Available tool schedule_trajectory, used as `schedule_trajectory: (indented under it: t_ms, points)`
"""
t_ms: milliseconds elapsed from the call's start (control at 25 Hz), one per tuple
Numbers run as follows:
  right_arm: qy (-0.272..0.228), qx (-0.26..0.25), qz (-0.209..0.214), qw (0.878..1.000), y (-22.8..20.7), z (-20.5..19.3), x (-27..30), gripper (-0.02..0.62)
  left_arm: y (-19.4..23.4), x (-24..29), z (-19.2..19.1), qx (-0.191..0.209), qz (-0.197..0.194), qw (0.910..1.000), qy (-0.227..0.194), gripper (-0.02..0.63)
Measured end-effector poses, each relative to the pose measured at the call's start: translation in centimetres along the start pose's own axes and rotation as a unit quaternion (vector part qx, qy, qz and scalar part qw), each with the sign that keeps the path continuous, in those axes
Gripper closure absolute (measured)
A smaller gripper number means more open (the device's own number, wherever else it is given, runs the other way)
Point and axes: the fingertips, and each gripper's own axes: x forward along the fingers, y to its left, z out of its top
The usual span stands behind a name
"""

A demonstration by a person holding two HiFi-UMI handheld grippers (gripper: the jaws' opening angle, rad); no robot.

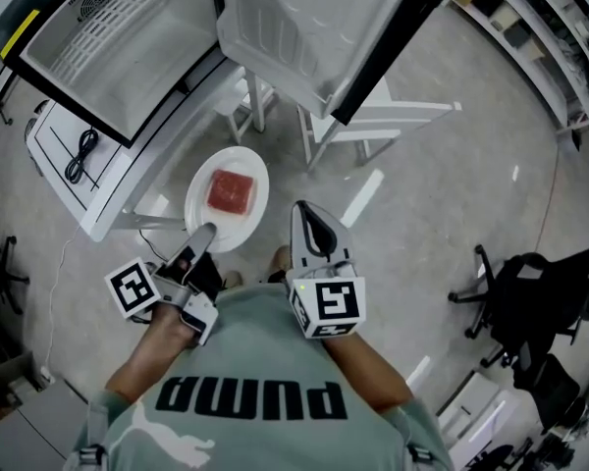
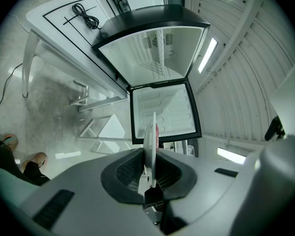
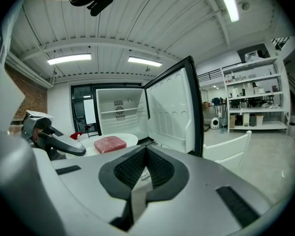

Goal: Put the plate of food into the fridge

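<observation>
Ahead of me a white chair (image 1: 393, 116) on the grey floor (image 1: 452, 224), white table (image 1: 49, 135) well left of the chair, black cable (image 1: 80, 155) lying on it, black office chair (image 1: 545, 287) right of the white chair, shelving (image 1: 530, 18) beyond it.

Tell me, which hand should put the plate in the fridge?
Left. The left gripper has its jaws shut on the plate, with the meat on top, and the open fridge is just ahead. The right gripper is shut and empty.

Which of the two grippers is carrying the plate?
The left gripper: its jaws clamp the rim of the white plate, which carries pink food. The right gripper is shut with nothing between its jaws.
</observation>
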Motion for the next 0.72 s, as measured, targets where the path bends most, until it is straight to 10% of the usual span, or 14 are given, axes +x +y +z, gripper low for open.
schedule_trajectory:
  t_ms: [720]
  points:
    - [-0.019,-0.014,0.021,1.000,-4.5,0.6,-0.3,0.591,0.3,3.0,-2.7,-0.009,0.003,0.9993,-0.036,0.569]
